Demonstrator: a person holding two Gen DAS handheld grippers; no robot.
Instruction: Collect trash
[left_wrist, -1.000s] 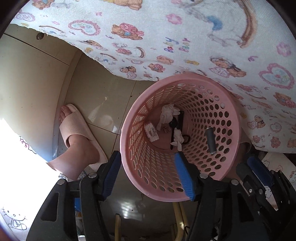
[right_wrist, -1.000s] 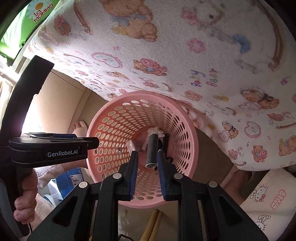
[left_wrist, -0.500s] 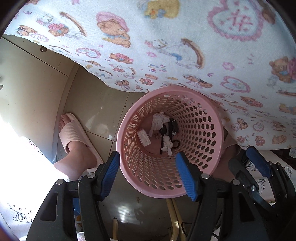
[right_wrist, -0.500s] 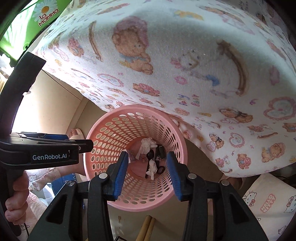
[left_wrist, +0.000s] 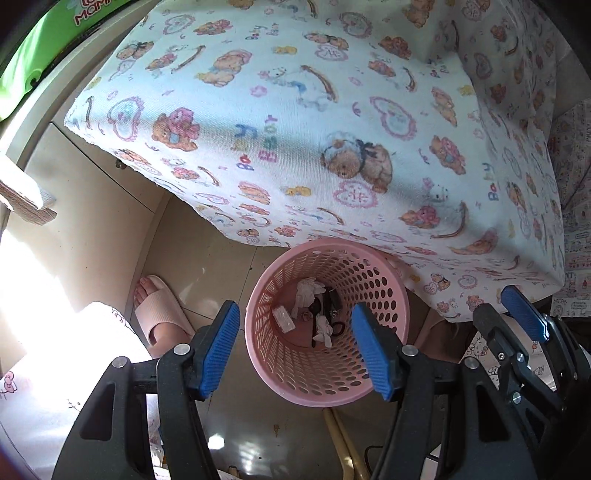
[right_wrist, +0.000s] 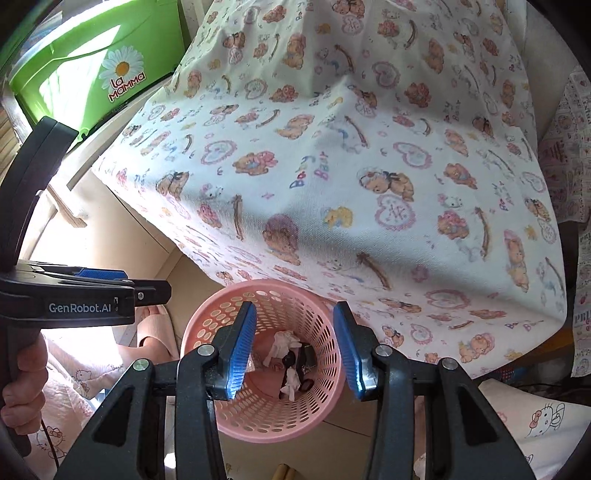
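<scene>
Both grippers hung over the pink basket (left_wrist: 327, 373), left gripper (left_wrist: 295, 350) and right gripper (right_wrist: 293, 345) with jaws apart, nothing between the pads; trash (left_wrist: 314, 314) sat at the basket bottom; risk, as I judged: clipping the basket rim and tipping it; printed cloth (left_wrist: 295, 129) overhung the far rim, slippered foot (left_wrist: 162, 314) just beside the basket

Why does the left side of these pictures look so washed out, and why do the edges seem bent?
Left wrist view: sunlight blows out the lower left beside the slipper, and glare spots the floor tiles. Right wrist view: the same sun whitens the left edge, while the pink basket sits in shade under the printed cloth. Both views: the fisheye lens curves the edges and darkens the corners.
</scene>
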